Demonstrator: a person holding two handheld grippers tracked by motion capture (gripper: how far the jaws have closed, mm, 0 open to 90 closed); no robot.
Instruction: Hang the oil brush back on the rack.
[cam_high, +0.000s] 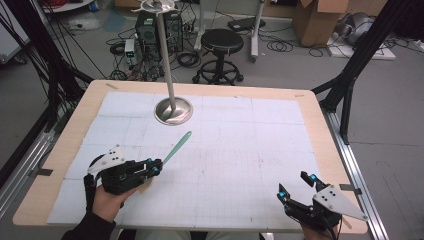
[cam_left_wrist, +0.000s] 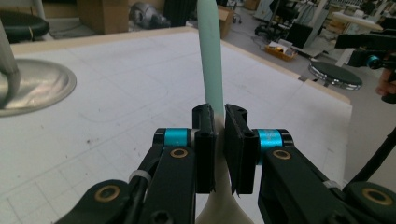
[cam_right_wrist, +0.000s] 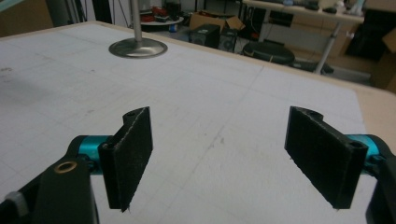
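- At the near edge of the table (cam_high: 60, 165), the left gripper (cam_high: 156, 168) has its jaws clamped tight on a pale green stick (cam_high: 176, 148), close to the stick's wider cream end
- In the left gripper view the two pads pinch the stick (cam_left_wrist: 211, 70) from both sides, with the cream end flaring out below the jaws and the long green part running straight ahead, away from the hand
- Seen from above, the stick is clear of the white sheet (cam_high: 225, 165) and its long line runs from the gripper up and away toward the far side, tip rounded and free
- On the near right, the right gripper (cam_high: 296, 187) sits low over the sheet with its jaws spread wide and nothing between them; the right gripper view shows bare sheet in the gap
- Farther off, a metal stand (cam_high: 173, 110) rests on a round base near the far middle of the table, its pole rising upright
- The stick's tip points roughly at that base but is well apart from it, with open sheet between
- The left hand (cam_high: 107, 200) is clearly the nearer one to the stand, so I judge any move of the stick toward it falls to the left, along the stick's own line
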